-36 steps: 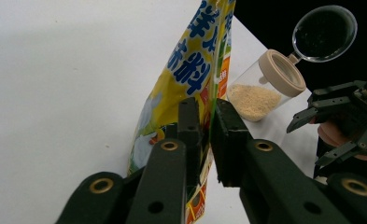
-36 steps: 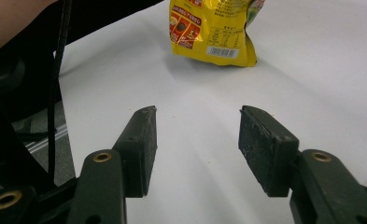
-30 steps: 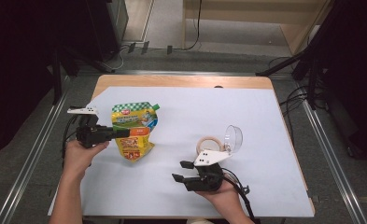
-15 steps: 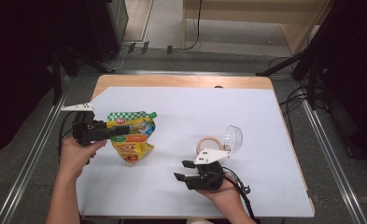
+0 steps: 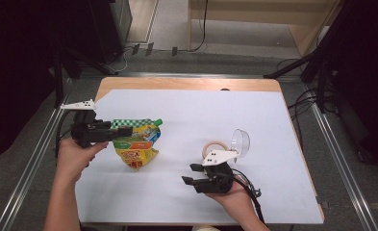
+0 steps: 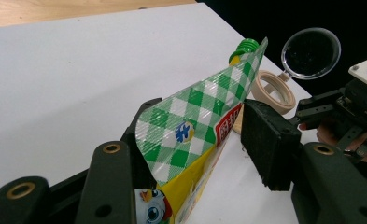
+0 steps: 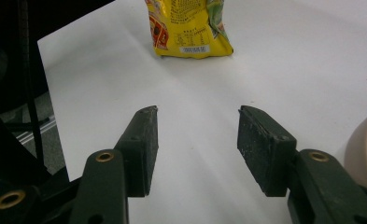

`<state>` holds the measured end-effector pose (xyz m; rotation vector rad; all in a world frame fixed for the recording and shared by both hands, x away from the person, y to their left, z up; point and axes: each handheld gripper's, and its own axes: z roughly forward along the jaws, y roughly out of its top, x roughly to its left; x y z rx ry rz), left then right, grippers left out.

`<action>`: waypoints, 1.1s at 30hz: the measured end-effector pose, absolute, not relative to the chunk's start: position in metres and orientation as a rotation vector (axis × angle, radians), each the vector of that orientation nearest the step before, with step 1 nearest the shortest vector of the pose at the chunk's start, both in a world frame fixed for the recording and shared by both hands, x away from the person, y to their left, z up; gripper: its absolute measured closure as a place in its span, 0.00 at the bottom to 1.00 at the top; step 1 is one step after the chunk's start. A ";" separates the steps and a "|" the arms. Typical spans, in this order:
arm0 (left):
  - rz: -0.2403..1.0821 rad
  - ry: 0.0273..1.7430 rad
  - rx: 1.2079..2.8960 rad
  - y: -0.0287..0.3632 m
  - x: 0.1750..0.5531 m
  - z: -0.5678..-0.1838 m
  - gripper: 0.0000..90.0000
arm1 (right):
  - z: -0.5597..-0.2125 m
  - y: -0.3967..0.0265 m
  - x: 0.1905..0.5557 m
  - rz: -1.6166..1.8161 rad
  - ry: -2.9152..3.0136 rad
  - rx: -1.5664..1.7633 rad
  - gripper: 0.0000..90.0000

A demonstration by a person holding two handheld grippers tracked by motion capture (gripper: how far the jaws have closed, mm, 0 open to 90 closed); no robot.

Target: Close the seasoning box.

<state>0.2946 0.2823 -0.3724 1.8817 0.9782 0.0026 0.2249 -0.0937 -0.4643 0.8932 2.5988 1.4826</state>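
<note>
Two tongs apart over white table (image 5: pixel 186 110), left tongs (image 5: pixel 129 131) just opening around pouch (image 5: pixel 136 144), perhaps touching

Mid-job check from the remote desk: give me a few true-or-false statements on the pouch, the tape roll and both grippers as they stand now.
1. The pouch stands between the left gripper's jaws, which have just been opening. True; the right-hand pad is clear of it.
2. The right gripper grips the tape roll. False: its jaws are open with nothing between them, the roll beside it.
3. The pouch has a green cap. True.
4. The clear round lid lies on the pouch. False: it is next to the tape roll.
5. The table is covered in white. True.
</note>
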 end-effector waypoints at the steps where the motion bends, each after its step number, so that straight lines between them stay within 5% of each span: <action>1: 0.008 0.977 1.882 0.283 0.294 -0.372 0.54 | -0.464 -0.094 0.225 1.486 2.601 0.897 0.56; 33: 0.158 1.144 1.823 0.327 0.284 -0.364 0.51 | -0.439 -0.123 0.241 1.481 2.594 0.943 0.63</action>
